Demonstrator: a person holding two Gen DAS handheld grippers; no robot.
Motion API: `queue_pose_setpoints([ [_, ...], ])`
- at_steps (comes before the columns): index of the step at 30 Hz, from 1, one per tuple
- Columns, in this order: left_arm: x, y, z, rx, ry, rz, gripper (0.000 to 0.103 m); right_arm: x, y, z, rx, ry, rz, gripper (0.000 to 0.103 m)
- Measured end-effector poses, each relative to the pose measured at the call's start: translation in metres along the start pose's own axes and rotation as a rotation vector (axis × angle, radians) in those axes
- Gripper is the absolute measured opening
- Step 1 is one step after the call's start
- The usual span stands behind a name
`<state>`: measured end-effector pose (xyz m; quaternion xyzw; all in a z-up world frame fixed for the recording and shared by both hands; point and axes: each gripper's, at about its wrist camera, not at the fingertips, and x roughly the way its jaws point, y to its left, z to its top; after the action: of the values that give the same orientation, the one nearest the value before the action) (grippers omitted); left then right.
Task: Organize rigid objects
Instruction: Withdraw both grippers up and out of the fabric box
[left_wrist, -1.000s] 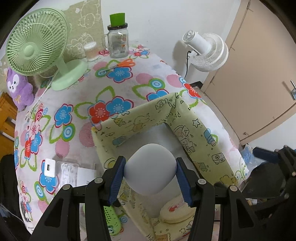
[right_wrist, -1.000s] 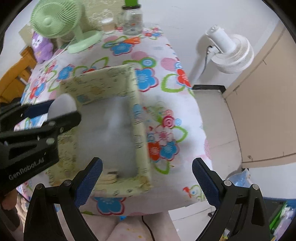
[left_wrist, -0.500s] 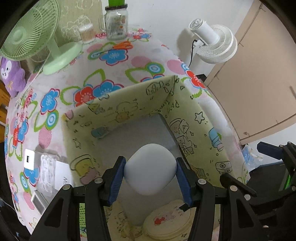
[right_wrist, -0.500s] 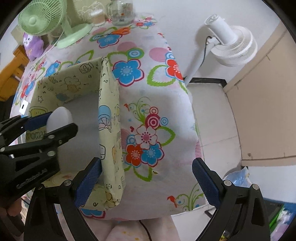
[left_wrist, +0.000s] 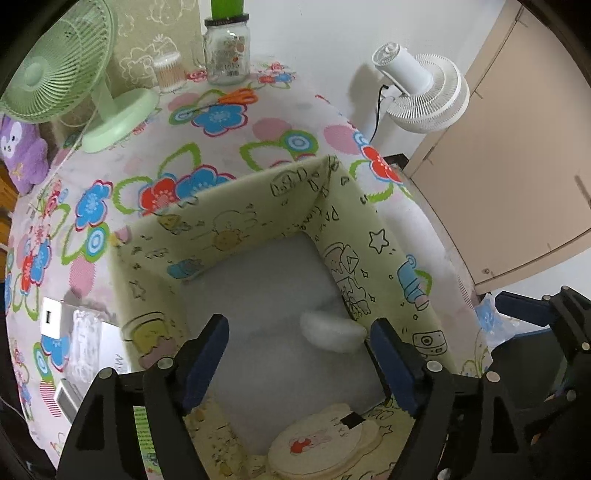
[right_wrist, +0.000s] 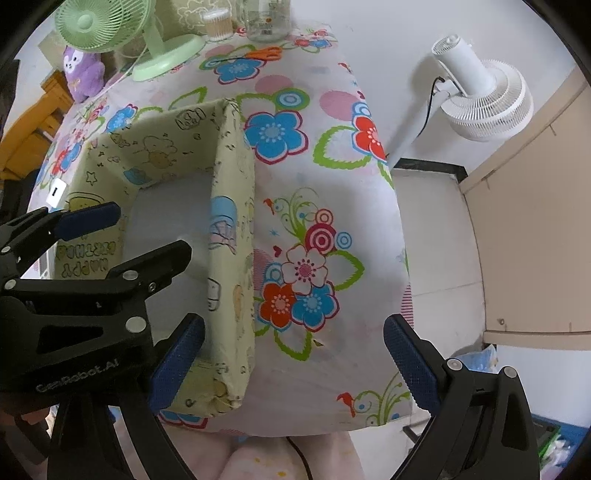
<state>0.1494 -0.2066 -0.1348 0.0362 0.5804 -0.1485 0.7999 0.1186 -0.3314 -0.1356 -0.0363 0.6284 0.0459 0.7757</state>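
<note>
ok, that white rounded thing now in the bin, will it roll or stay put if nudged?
The white rounded object has a smooth curved body, so it probably rolls easily. It lies against the bin wall, which likely stops it that way. It looks hard-shelled, probably slippery.

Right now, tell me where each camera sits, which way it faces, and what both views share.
Left wrist: on the left tool, facing steeply down into the yellow-green cartoon-print fabric box; its jaws are opening, with the pale grey rounded object loose below, and the right tool shows at the right edge.
Right wrist: on the right tool, facing down over the box's right wall and the flowered tablecloth; the left tool shows at left.
Shared: box, green desk fan, white floor fan.
</note>
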Motion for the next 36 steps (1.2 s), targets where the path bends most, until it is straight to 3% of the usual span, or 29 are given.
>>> queue_pose_setpoints([
  [7, -0.036, 0.015, -0.006, -0.016, -0.062, 0.036, 0.091, -0.016, 0.020, 0.005, -0.010, -0.049, 0.018, 0.099],
  [18, -0.083, 0.056, -0.022, -0.053, -0.126, 0.093, 0.094, -0.045, 0.067, 0.008, -0.041, -0.124, 0.049, 0.099],
  [36, -0.135, 0.117, -0.056, -0.114, -0.191, 0.094, 0.097, -0.084, 0.139, 0.003, -0.087, -0.203, 0.048, 0.099],
])
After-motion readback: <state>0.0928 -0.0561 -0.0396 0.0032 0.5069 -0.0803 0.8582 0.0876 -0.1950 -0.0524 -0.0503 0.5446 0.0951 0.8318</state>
